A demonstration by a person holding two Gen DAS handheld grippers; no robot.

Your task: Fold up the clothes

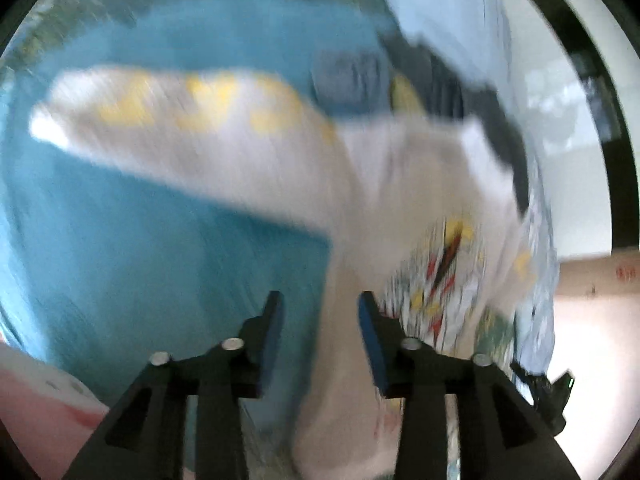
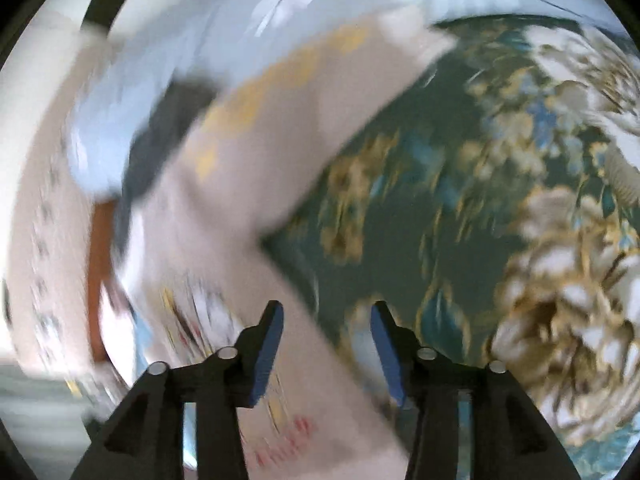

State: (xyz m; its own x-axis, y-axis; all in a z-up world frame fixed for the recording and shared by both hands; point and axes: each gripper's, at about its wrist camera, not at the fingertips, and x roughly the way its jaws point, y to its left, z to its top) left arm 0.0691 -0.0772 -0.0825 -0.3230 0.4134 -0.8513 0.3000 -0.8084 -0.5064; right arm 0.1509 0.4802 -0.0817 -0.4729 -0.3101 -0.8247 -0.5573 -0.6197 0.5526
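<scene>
Both views are blurred. A white long-sleeved top (image 1: 380,184) with yellow marks on its sleeve and a colourful print on its chest lies spread on a teal sheet (image 1: 140,240). My left gripper (image 1: 320,296) hovers over the top's lower part with its jaws apart and nothing pinched. In the right wrist view the same white top (image 2: 248,184) lies across a dark green flowered bedspread (image 2: 420,208), one sleeve stretching up and to the right. My right gripper (image 2: 327,306) stands open above the top's edge, its blue pads (image 2: 266,352) free of cloth.
A dark garment (image 1: 452,88) and a grey-blue folded piece (image 1: 348,76) lie beyond the top. Pale blue flowered cloth (image 2: 280,0) lies at the far side. Pink fabric (image 1: 40,408) shows at the lower left. A light floor (image 1: 592,340) lies past the bed's edge.
</scene>
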